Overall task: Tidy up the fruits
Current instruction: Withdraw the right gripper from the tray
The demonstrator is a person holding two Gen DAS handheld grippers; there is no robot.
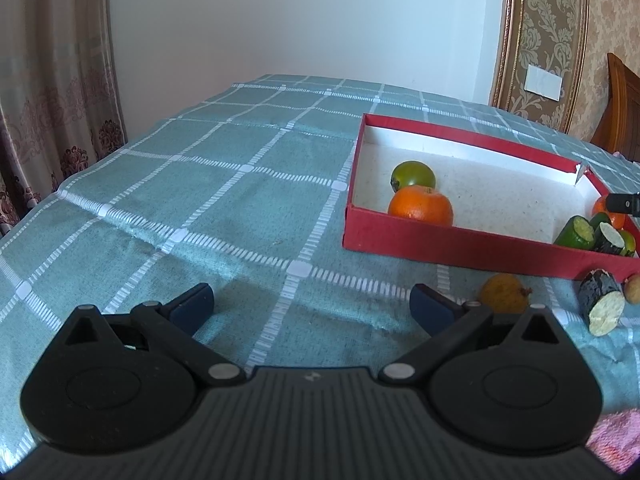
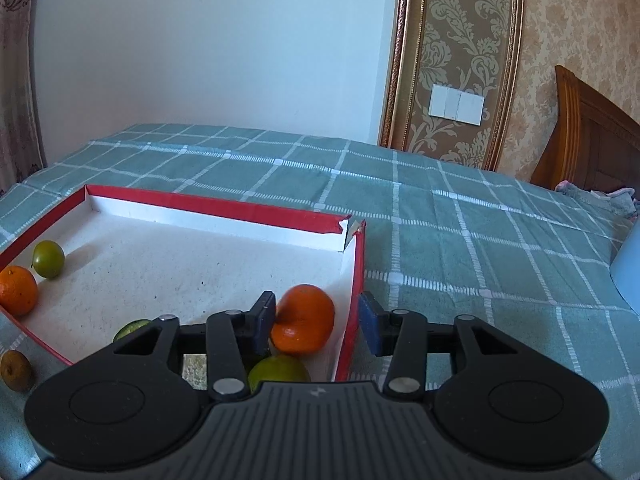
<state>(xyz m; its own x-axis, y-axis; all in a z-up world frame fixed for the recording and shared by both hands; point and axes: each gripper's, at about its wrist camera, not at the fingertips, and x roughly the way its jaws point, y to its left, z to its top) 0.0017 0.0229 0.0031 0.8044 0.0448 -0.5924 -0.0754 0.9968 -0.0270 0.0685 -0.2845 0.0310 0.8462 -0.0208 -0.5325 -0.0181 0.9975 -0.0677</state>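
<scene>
Right hand-held gripper (image 2: 316, 322) released, pads apart. Straddles the near right corner of the red box (image 2: 220, 202): left pad inside, against an orange (image 2: 308, 320), right pad outside the box wall. Not clamped on the orange, which sits on the box floor close to that wall.

Left hand-held gripper (image 1: 310, 304) spread wide and empty, hovering low over the checked teal cloth (image 1: 200, 200), left of the box and well apart from any fruit.

Done so far, judging by the layout:
- second orange (image 1: 420, 210) and green round fruit (image 1: 413, 176) touching each other at the box's left wall
- green cut pieces (image 1: 578, 232) and a dark cut piece (image 1: 608, 238) bunched in the near right corner with the first orange
- another green fruit (image 2: 280, 368) just under the right hand-held gripper

Left to do:
- brownish-yellow fruit (image 1: 504, 292) on the cloth just in front of the box
- dark-skinned cut piece (image 1: 602, 304) beside it, also outside
- small tan fruit (image 1: 634, 288) at the picture's edge, barely visible

Probably well past halfway; about three pieces outside the box.
</scene>
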